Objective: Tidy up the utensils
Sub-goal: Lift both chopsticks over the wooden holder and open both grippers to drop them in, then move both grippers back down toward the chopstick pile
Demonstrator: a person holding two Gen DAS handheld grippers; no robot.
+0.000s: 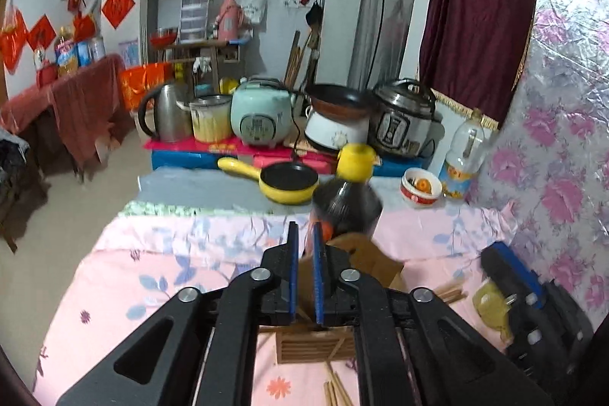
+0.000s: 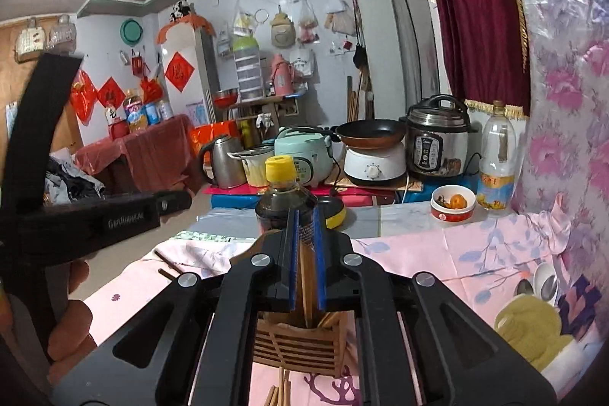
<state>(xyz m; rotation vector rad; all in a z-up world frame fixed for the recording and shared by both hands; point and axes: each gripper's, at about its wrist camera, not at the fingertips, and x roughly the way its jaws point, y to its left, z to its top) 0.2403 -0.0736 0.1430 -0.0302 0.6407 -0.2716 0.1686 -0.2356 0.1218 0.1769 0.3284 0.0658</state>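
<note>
Right wrist view shows my right fingers [image 2: 304, 234] pinched on a few light wooden chopsticks [image 2: 306, 286], which run down between the blue pads into the slatted wooden utensil holder [image 2: 300, 345] directly below the tips. The sticks look partly seated, with their tops at pad level, so I judge I am mid-insertion of this bundle. More loose chopsticks [image 2: 279, 392] lie on the pink floral cloth [image 2: 437, 253] on the near side of the holder, under my fingers, and two more lie off to the left near the cloth's edge.

In the left wrist view my left fingers [image 1: 304, 246] stand almost closed, the pads with a narrow gap; whether they grip anything I cannot tell, since only the brown of the holder shows through the gap. The same holder [image 1: 308, 349] sits beneath them, with loose sticks [image 1: 335, 390] on the near side and another small bunch [image 1: 451, 290] to the right, next to my other tool.

Just beyond both sets of tips stands a dark sauce bottle with a yellow cap [image 2: 283, 193], close behind the holder. Farther out on the counter are a yellow-handled small black pan [image 1: 283, 181] and a red-and-white bowl holding something orange [image 2: 453, 204]. To the right of my right fingers lie metal spoons [image 2: 544, 282] and a yellow-green cloth [image 2: 529, 322].

Next, I think, the right fingers should lower until the sticks bottom out, let go, then go back for the loose ones without nudging the bottle.
</note>
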